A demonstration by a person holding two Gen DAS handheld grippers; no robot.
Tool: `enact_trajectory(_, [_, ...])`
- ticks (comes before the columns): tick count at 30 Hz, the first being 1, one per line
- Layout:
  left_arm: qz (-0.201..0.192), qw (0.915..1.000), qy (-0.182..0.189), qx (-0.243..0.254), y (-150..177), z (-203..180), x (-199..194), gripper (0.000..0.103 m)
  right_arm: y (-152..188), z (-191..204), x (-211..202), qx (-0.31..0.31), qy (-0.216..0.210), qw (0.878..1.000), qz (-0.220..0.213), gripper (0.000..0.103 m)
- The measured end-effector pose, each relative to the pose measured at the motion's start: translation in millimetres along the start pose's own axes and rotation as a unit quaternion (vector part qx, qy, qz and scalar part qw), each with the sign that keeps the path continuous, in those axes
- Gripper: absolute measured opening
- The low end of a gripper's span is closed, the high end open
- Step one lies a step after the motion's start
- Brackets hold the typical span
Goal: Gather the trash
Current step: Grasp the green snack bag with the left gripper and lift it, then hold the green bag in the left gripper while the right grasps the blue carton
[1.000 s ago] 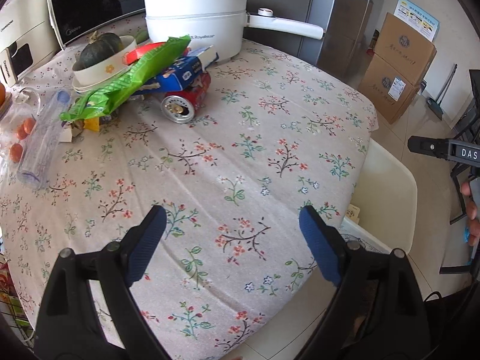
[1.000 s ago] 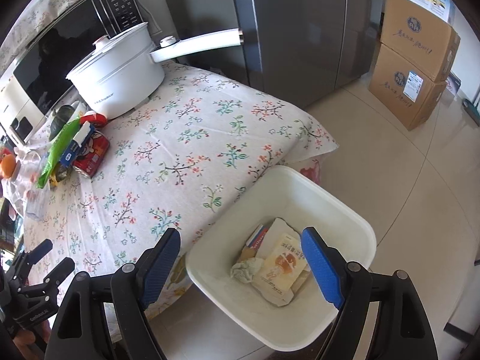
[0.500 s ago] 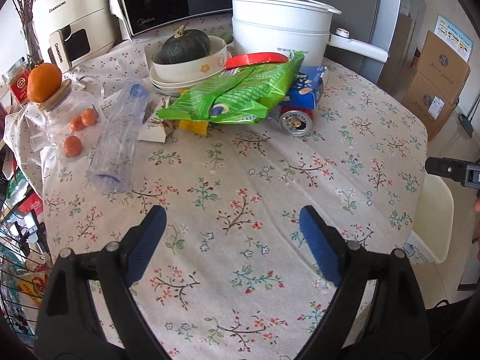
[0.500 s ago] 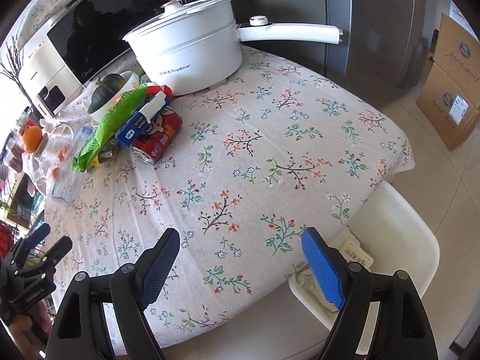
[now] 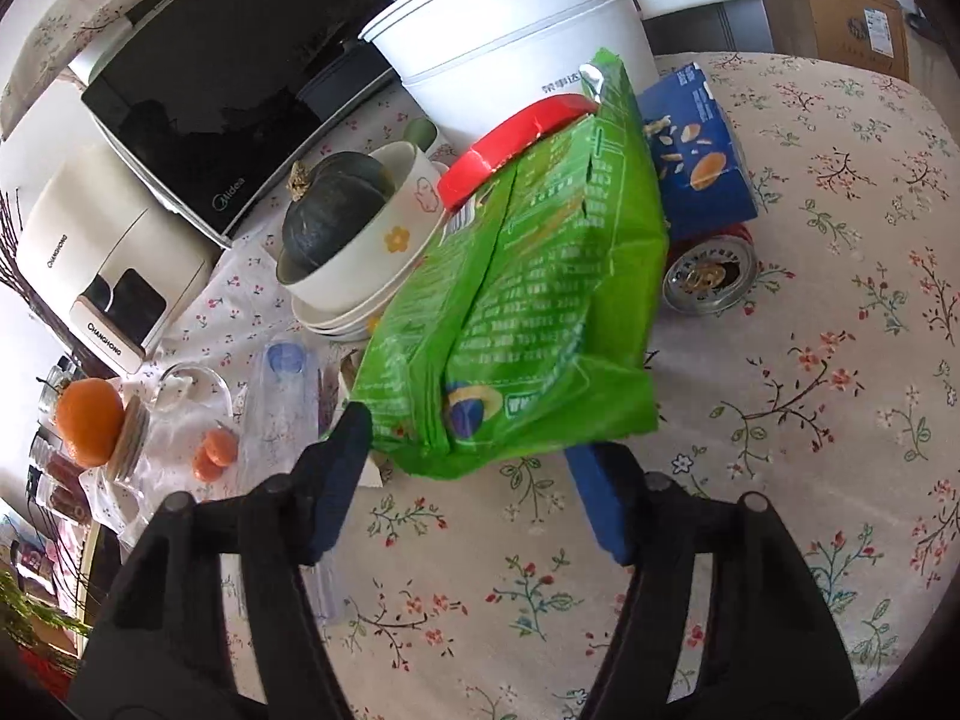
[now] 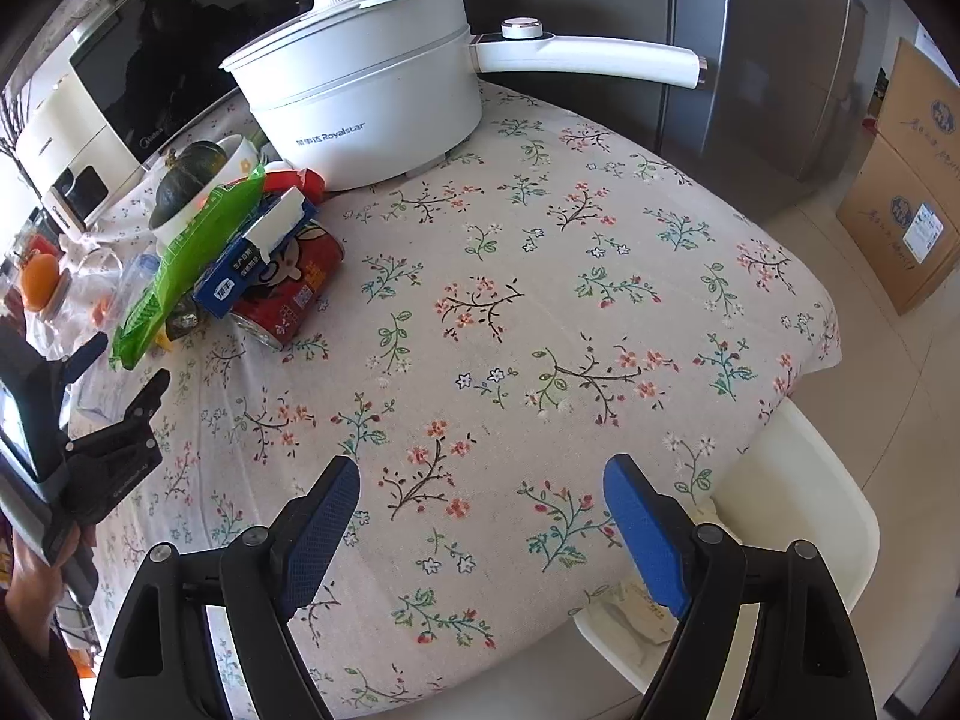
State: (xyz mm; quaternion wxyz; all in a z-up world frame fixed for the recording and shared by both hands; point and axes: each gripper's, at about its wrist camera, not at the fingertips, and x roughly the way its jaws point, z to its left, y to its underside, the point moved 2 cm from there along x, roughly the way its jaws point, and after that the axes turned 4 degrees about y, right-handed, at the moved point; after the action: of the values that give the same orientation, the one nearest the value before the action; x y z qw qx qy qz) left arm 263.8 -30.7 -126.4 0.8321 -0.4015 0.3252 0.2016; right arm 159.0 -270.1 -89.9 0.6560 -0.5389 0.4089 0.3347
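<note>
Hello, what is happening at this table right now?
A person with a gripper in each hand is collecting trash. The left gripper is closing its jaws around the near end of a green snack bag, which leans on a blue box and a red can; a firm grip is not yet clear. The right gripper hangs open over the tablecloth, holding nothing. A white bin waits beside the table.

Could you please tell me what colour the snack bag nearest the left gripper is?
The snack bag is bright green, clearest in the left wrist view.
</note>
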Motion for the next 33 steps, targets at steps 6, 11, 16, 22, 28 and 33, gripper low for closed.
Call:
enact_trajectory(6, [-0.019, 0.9985, 0.041, -0.032, -6.0, 7.9, -20.5, 0.022, -2.8, -0.8, 6.2, -0.012, 0.015, 1.0, 0.001, 0.085])
enact_trajectory(11, [-0.024, 0.9904, 0.099, -0.094, 5.8, 8.1, -57.6, 0.013, -1.3, -1.3, -1.3, 0.004, -0.005, 1.0, -0.001, 0.085])
enact_trajectory(16, [-0.008, 0.961, 0.182, -0.208, 30.9, 23.6, -97.7, 0.011, 6.8, 5.7, -13.4, -0.004, -0.01, 1.0, -0.009, 0.085])
enact_trajectory(22, [0.019, 0.9318, 0.188, -0.31, 77.0, 46.3, -131.6, 0.011, 28.9, 12.7, -21.4, -0.034, -0.016, 0.999, -0.003, 0.085])
enact_trajectory(28, [0.025, 0.9215, 0.185, -0.341, 97.2, 59.2, -137.5, 0.011, 28.3, 26.0, -17.3, -0.04, -0.034, 0.999, 0.003, 0.085])
enact_trajectory(33, [0.027, 0.9109, 0.201, -0.359, 103.4, 71.8, -132.5, 0.011, 2.8, 44.5, -4.2, 0.014, -0.093, 0.996, -0.008, 0.085])
